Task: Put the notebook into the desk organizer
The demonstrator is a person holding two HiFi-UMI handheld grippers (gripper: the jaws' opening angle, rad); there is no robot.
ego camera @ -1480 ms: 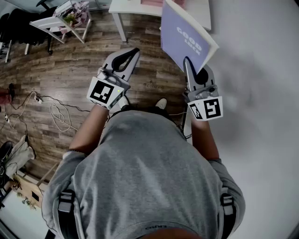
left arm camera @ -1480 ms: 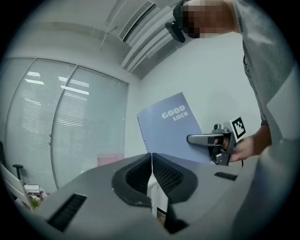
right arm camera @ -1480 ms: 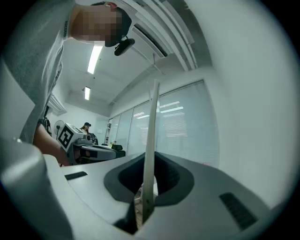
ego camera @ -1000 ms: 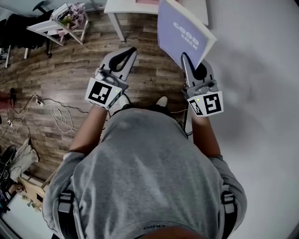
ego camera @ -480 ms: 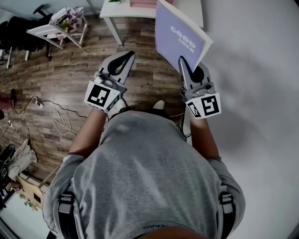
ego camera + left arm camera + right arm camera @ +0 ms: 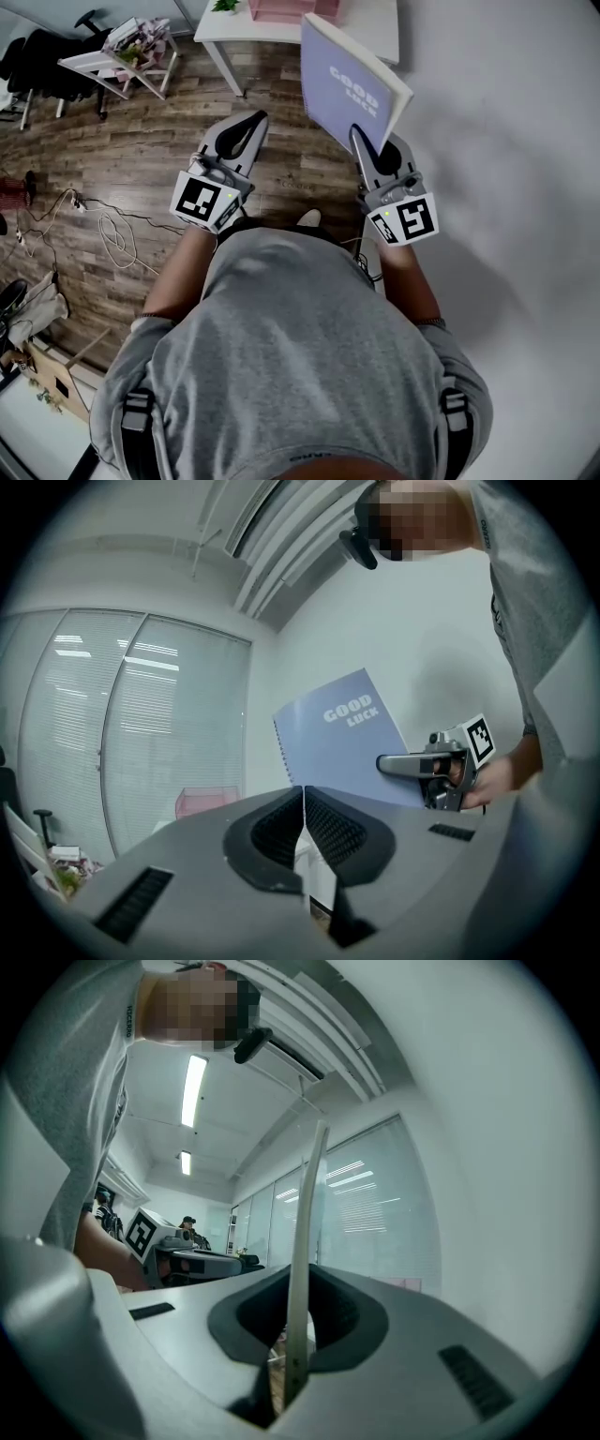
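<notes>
Since the earlier frame we bring the notebook (image 6: 349, 89) nearer the white table (image 6: 230, 26). Right gripper (image 6: 364, 141) clenches its lower edge; left gripper (image 6: 255, 118) is closed, empty.

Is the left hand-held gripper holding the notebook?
No, the left hand-held gripper has its jaws shut together with nothing between them; the notebook is clamped in the right hand-held gripper.

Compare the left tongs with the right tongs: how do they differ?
The left tongs are shut on nothing; the right tongs clamp the lower edge of the purple notebook. In the head view, the left tongs lean rightward, the right tongs leftward. Both carry a marker cube.
</notes>
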